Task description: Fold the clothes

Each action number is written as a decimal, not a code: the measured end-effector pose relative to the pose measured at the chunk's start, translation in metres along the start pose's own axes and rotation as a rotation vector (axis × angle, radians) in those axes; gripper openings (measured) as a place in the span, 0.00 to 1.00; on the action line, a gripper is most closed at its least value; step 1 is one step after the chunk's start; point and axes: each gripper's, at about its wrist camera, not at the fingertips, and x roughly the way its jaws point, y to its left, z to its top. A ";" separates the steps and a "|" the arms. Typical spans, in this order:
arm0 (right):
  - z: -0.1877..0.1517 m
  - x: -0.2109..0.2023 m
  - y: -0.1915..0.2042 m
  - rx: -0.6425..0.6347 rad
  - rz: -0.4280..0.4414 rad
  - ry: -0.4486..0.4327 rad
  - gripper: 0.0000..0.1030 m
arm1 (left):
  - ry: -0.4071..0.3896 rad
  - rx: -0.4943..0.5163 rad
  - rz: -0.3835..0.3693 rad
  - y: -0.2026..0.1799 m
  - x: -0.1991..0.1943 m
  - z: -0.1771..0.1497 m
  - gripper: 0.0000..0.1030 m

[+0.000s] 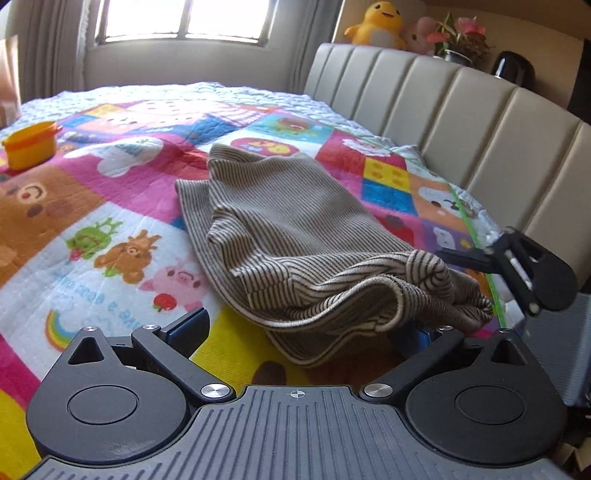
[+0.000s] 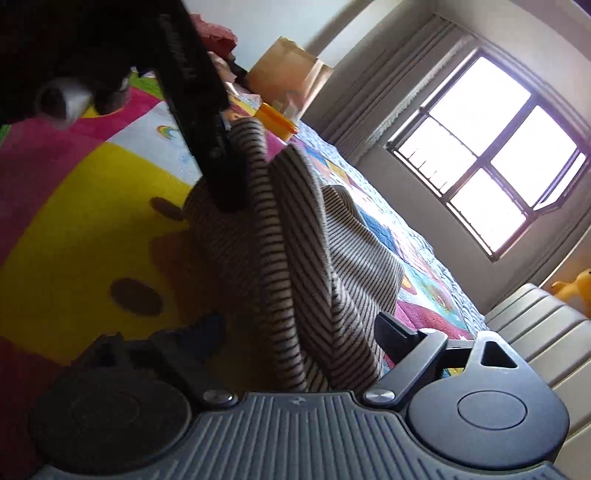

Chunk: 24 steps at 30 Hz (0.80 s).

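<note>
A brown-and-cream striped garment [image 1: 295,221] lies crumpled on the colourful quilt [image 1: 110,206]. My left gripper [image 1: 303,328] stands wide open at the garment's near hem. The hem drapes over its right finger, while its left finger [image 1: 188,325] is bare. My right gripper [image 1: 461,258] comes in from the right, one fingertip at the bunched corner. In the right wrist view a raised fold of the garment [image 2: 306,258] runs between the right gripper's [image 2: 301,328] fingers. The right finger [image 2: 395,332] touches it and the left one stands just clear. The left gripper's finger [image 2: 221,177] pokes into the cloth further off.
An orange lidded container [image 1: 31,146] sits on the quilt at the far left. The padded beige headboard [image 1: 461,110] runs along the right, with plush toys [image 1: 380,24] and flowers on the ledge above it. A window [image 1: 184,18] is beyond the bed.
</note>
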 end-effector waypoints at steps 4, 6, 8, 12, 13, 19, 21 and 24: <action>0.017 0.003 -0.023 0.109 0.047 0.013 0.35 | -0.044 -0.031 -0.047 0.016 -0.026 -0.003 1.00; 0.020 0.000 -0.026 0.121 0.091 0.044 0.28 | -0.074 -0.082 -0.063 0.031 -0.037 0.004 1.00; 0.021 -0.008 -0.025 0.108 0.143 0.075 0.25 | -0.093 -0.104 -0.040 0.042 -0.038 0.016 1.00; 0.025 -0.032 -0.013 0.027 0.261 0.135 0.24 | -0.086 -0.032 -0.032 0.048 -0.009 0.045 1.00; 0.030 -0.042 -0.011 0.008 0.289 0.147 0.23 | -0.074 -0.009 -0.029 0.048 0.002 0.050 1.00; 0.082 -0.088 -0.057 -0.019 0.371 0.144 0.22 | 0.076 0.186 0.013 0.046 0.072 0.054 0.98; 0.105 -0.085 -0.082 -0.007 0.408 0.140 0.22 | 0.098 0.214 -0.006 0.051 0.078 0.048 0.98; 0.125 -0.039 -0.114 0.012 0.493 0.160 0.23 | 0.089 0.151 -0.048 0.071 0.069 0.042 0.97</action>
